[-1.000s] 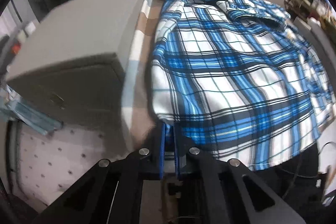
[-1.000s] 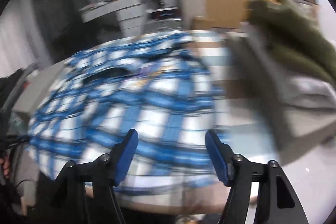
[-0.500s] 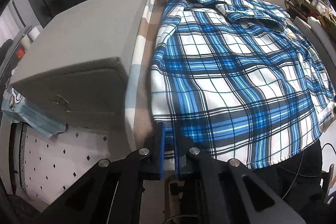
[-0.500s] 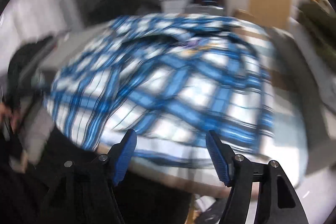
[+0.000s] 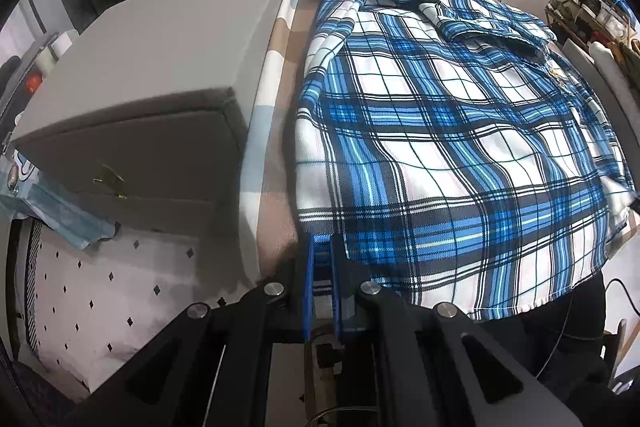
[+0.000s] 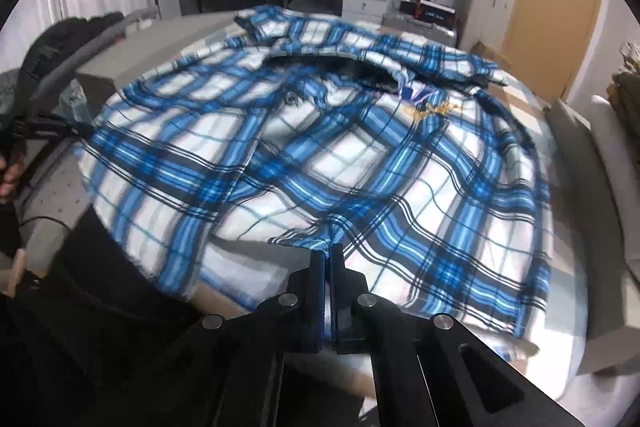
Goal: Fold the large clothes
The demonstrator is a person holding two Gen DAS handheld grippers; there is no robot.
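Left hand-held gripper [image 5: 322, 247], right hand-held gripper [image 6: 330, 259]: 2 clamped on 1 plaid shirt [image 5: 460, 155] hem.

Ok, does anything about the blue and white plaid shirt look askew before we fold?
Mostly the far end: the blue and white plaid shirt has its collar gaping open and a sleeve bunched across the top. Both the left gripper and the right gripper are shut on the near hem.

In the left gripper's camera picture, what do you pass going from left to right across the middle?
Grey box → striped bed cover → blue plaid shirt → cluttered shelf at the far right.
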